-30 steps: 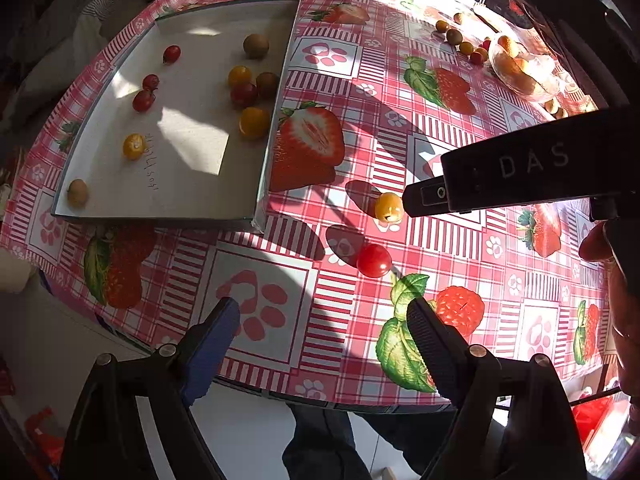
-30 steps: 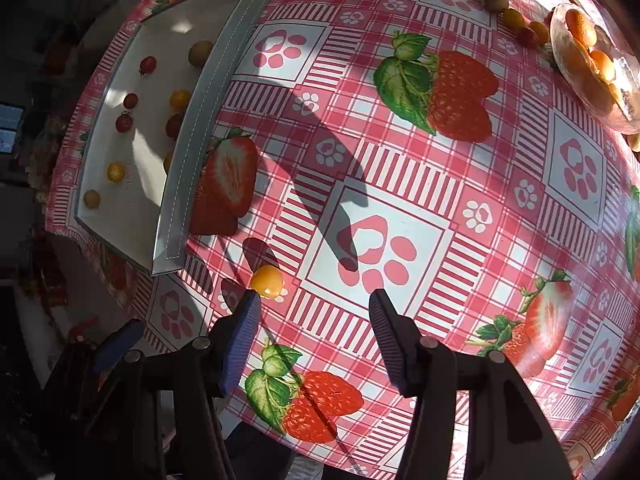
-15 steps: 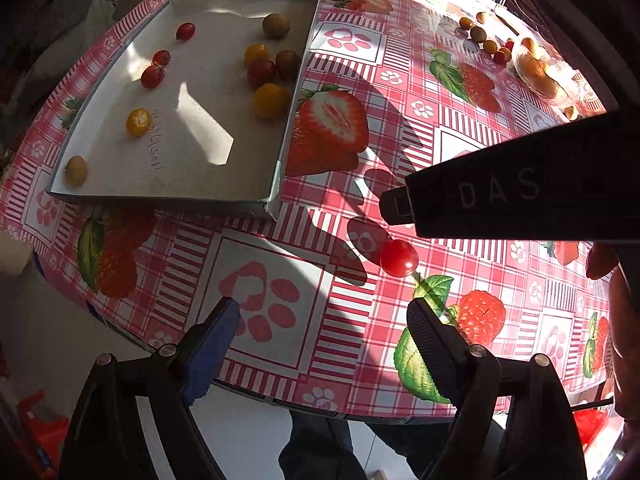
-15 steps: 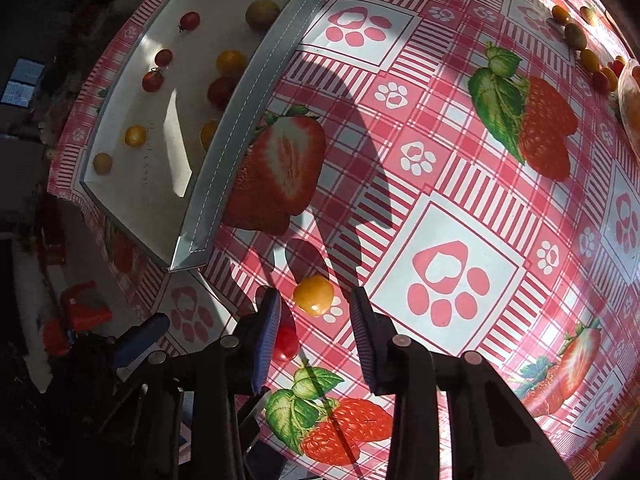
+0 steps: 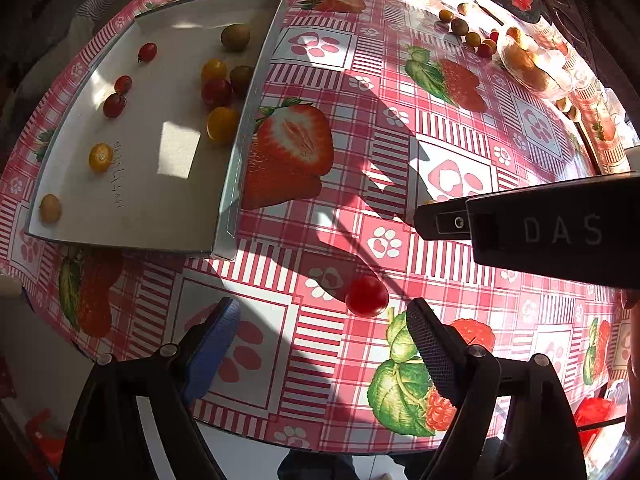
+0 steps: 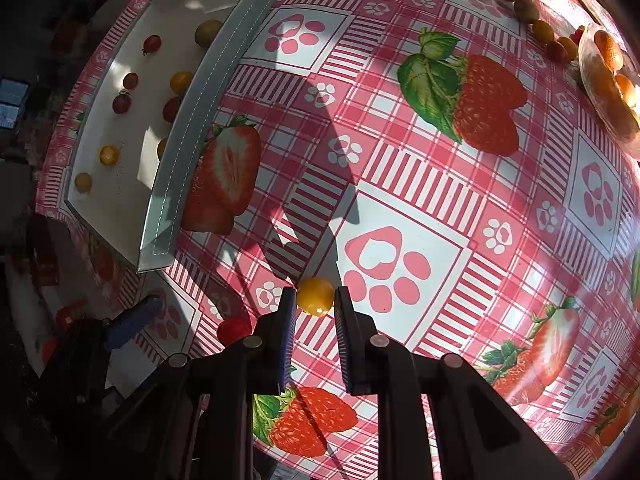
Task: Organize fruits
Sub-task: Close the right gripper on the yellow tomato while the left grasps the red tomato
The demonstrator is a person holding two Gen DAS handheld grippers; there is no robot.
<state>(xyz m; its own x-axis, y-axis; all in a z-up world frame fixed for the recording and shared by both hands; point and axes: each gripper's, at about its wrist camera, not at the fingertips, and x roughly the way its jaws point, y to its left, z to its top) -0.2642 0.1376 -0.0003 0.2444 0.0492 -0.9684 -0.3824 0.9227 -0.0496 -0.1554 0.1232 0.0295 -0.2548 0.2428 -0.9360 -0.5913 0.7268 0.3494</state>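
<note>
Since a second ago my right gripper (image 6: 315,300) has closed on the yellow tomato (image 6: 315,296), pointing steeply down at the tablecloth (image 6: 420,168). My left gripper (image 5: 320,320), closing, seems to hang just short of the red tomato (image 5: 366,296), jaws empty, near the tray (image 5: 236,160).

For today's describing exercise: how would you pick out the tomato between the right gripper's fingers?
Start at the white tray, then move along the strawberry tablecloth to its near edge. There the right gripper is shut on a yellow tomato; its nearest neighbour, loose beside it, is a red tomato.
</note>
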